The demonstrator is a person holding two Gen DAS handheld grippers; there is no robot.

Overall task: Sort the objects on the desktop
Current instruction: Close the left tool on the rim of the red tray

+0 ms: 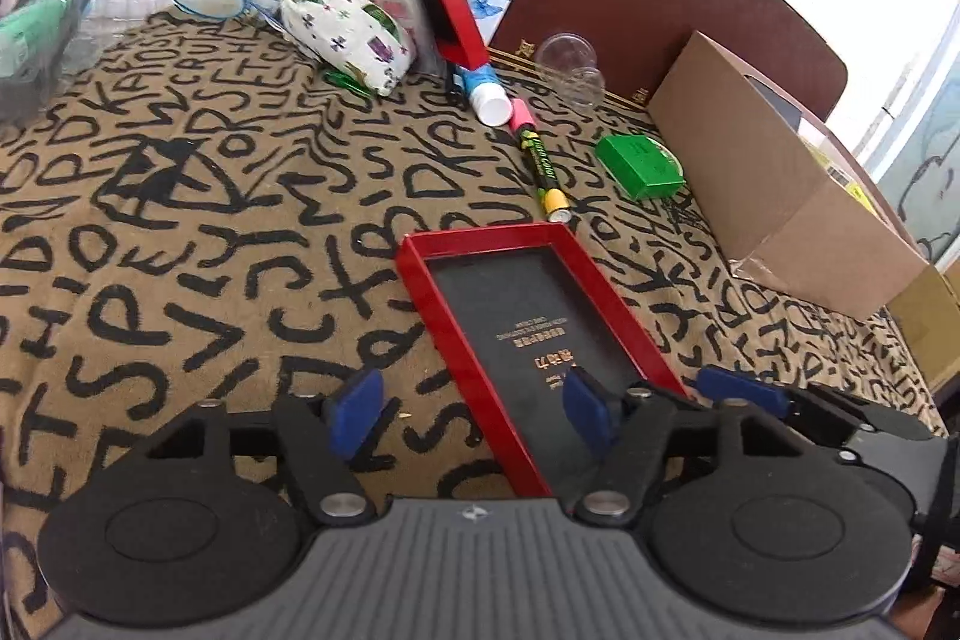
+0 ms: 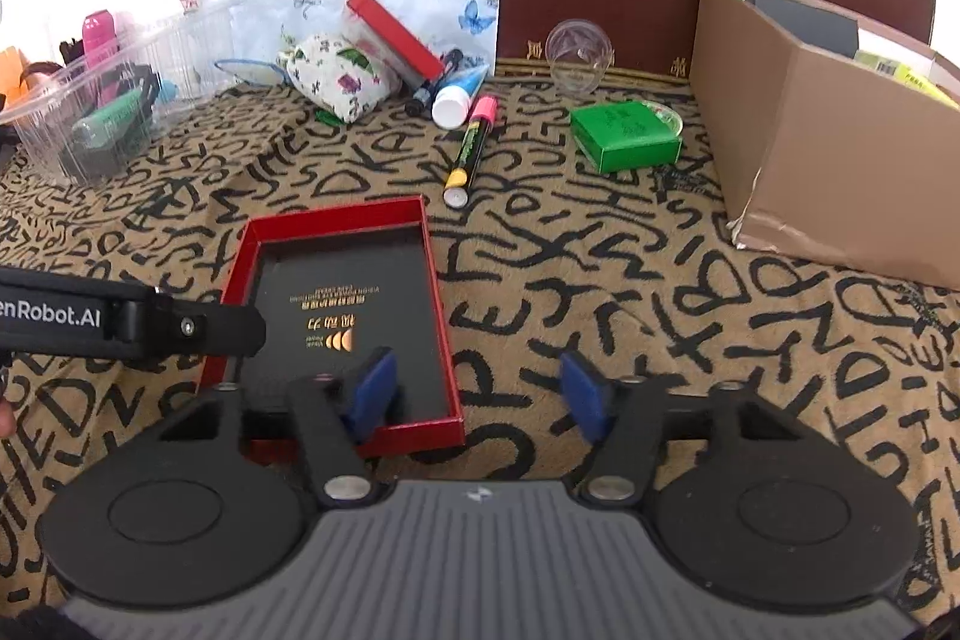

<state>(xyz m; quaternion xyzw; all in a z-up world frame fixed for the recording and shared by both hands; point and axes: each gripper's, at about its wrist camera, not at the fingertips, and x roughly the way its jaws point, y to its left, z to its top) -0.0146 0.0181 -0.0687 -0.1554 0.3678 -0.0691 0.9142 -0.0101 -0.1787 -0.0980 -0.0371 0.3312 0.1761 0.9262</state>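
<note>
An open red box [image 1: 480, 236] with a black, gold-lettered insert lies on the letter-patterned cloth. My left gripper [image 1: 471, 412] stands open at its near end, straddling the box's left wall, with the right pad over the insert. My right gripper [image 2: 478, 397] is also open and straddles the right wall of the red box [image 2: 336, 213], its left pad inside. Neither pair of pads presses on a wall. The left gripper's arm [image 2: 120, 319] shows at the left of the right wrist view. One right gripper finger [image 1: 744, 391] shows in the left wrist view.
Beyond the box lie a pink-capped marker [image 2: 471, 142], a green box [image 2: 624, 136], a white-capped blue tube [image 2: 456, 100], a floral pouch [image 2: 336, 76], a red lid [image 2: 390, 31] and a clear cup [image 2: 579, 52]. A cardboard box [image 2: 840, 148] stands right; a clear plastic tub [image 2: 102, 112] left.
</note>
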